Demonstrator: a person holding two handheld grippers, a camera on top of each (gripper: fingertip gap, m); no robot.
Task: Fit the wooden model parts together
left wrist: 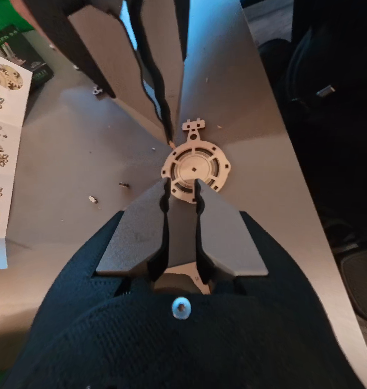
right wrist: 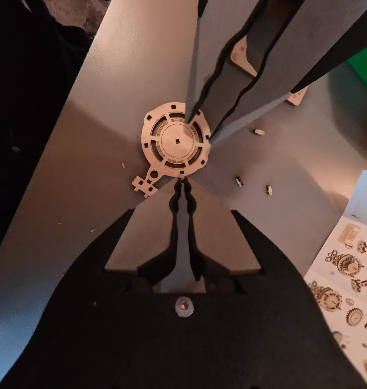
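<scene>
**Peg going into the wooden disc**

Bottom of the right wrist view: the right gripper is pinched on a tiny wooden peg at the wooden disc rim, mid-frame. Beyond, the left gripper stands parted, tips pressing the disc down. Spare pegs lie right. Next up, I reckon: line it with a rim slot and push.
</scene>
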